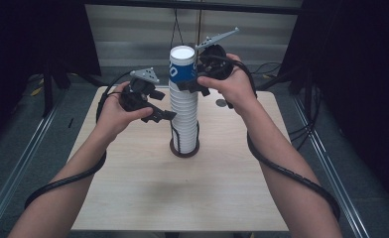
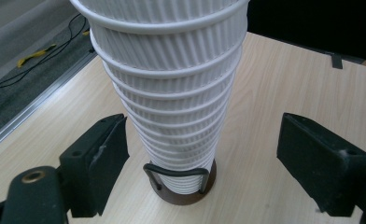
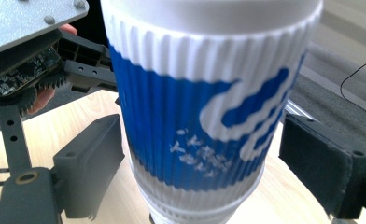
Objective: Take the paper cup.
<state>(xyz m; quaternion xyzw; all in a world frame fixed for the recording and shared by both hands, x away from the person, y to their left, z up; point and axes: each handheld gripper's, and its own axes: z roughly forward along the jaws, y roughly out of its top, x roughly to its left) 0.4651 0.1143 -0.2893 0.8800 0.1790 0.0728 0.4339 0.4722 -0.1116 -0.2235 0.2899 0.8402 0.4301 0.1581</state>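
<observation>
A tall stack of white ribbed paper cups (image 1: 184,116) stands in a dark round holder (image 1: 185,150) at the middle of the table. The top cup (image 1: 182,64) is blue and white. My left gripper (image 1: 174,116) is open around the middle of the stack (image 2: 172,93), with both pads (image 2: 102,158) clear of it. My right gripper (image 1: 190,84) is up at the blue cup (image 3: 195,121). That cup sits between its jaws: the left pad (image 3: 95,163) is at its wall and the right pad (image 3: 316,163) stands a little off it.
The light wooden table (image 1: 182,198) has a small dark round thing (image 1: 221,103) behind my right hand. Metal rails (image 1: 14,168) and cables run along the floor on both sides. The left gripper's grey plate (image 3: 27,18) is close beside the blue cup.
</observation>
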